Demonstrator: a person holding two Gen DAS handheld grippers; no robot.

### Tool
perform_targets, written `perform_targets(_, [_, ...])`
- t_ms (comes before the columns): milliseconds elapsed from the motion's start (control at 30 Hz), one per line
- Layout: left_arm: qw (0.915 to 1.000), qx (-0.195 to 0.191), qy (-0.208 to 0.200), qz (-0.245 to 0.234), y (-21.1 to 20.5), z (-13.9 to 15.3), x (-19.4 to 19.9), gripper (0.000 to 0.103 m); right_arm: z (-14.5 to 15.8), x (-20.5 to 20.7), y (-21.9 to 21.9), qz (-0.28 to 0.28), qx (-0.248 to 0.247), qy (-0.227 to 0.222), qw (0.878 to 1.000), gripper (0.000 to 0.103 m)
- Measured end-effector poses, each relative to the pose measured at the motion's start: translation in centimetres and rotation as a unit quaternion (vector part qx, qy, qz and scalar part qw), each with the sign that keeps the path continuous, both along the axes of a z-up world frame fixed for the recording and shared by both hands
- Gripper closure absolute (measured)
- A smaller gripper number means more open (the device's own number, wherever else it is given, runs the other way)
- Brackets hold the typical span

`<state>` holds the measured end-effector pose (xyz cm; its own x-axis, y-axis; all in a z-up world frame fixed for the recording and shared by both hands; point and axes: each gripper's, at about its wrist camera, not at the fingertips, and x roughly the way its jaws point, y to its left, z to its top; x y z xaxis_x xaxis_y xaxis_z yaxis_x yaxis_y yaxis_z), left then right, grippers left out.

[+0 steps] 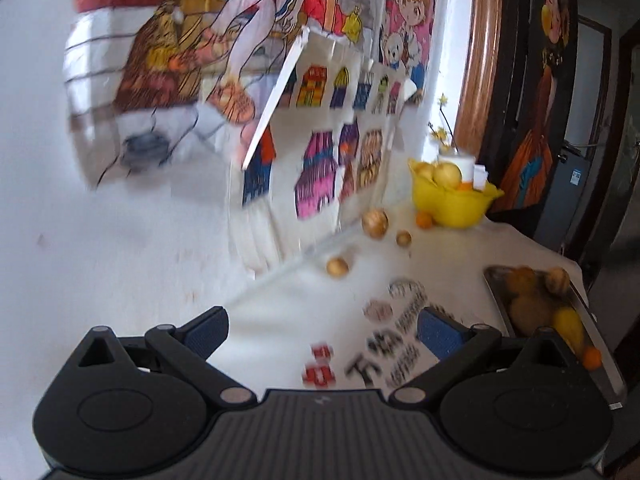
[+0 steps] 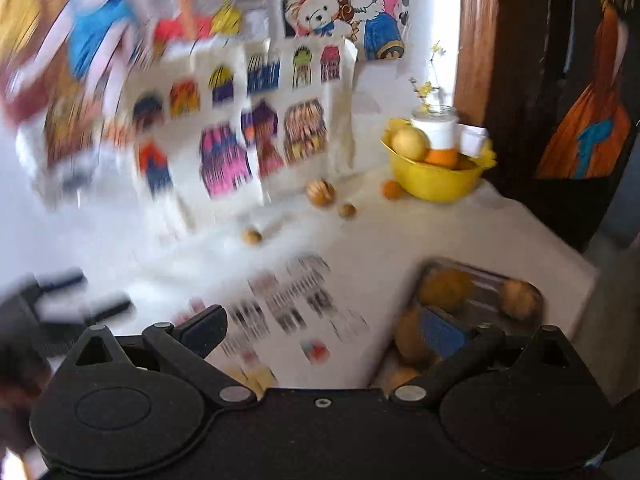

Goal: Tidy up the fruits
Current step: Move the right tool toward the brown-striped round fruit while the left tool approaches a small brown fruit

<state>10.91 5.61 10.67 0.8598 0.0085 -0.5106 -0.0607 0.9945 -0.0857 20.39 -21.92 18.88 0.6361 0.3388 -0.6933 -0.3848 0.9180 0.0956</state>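
A yellow bowl (image 1: 454,202) (image 2: 434,176) with pale fruit and an orange stands at the table's far right corner. A small orange (image 1: 424,220) (image 2: 392,189) lies beside it. Three tan round fruits (image 1: 375,222) (image 2: 321,192) lie loose along the wall. A metal tray (image 1: 600,344) (image 2: 484,276) at the right edge holds brown, yellow and orange fruits. My left gripper (image 1: 324,330) hovers open over the printed tablecloth, nothing between its fingers. My right gripper (image 2: 324,330) is open too, its right finger (image 2: 442,330) over the tray's fruit. Both views are motion-blurred.
Colourful drawings (image 1: 320,148) (image 2: 240,132) lean against the back wall. A white cup with yellow flowers (image 1: 460,160) (image 2: 436,128) stands behind the bowl. The other gripper (image 2: 60,300) shows blurred at the left of the right wrist view. The table edge drops off at the right.
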Motion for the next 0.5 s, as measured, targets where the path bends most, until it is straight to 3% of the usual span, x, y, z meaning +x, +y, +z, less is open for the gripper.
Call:
perform_targets(67, [0.9998, -0.004, 0.002, -0.019, 0.2, 0.0, 2.0, 0.0, 1.0, 3.1, 1.3, 0.008, -0.003, 0.008, 1.0, 0.001])
perform_targets(133, [0.9989, -0.005, 0.021, -0.041, 0.1, -0.7, 4.1, 0.0, 0.9, 6.3, 2.9, 0.019, -0.036, 0.009, 0.999, 0.001])
perform_targets(267, [0.995, 0.012, 0.072, -0.067, -0.4, -2.6, 7.7, 0.0, -1.5, 12.4, 5.1, 0.04, -0.082, 0.034, 0.995, 0.001])
perform_targets(400, [0.9947, 0.037, 0.072, -0.064, -0.5, -3.8, 10.8, 0.0, -4.3, 17.2, 7.2, 0.067, -0.107, 0.033, 0.991, 0.001])
perform_targets(500, [0.9949, 0.027, 0.072, -0.066, -0.4, -4.7, 12.9, 0.0, -6.7, 20.4, 9.0, 0.091, -0.115, 0.035, 0.988, 0.001])
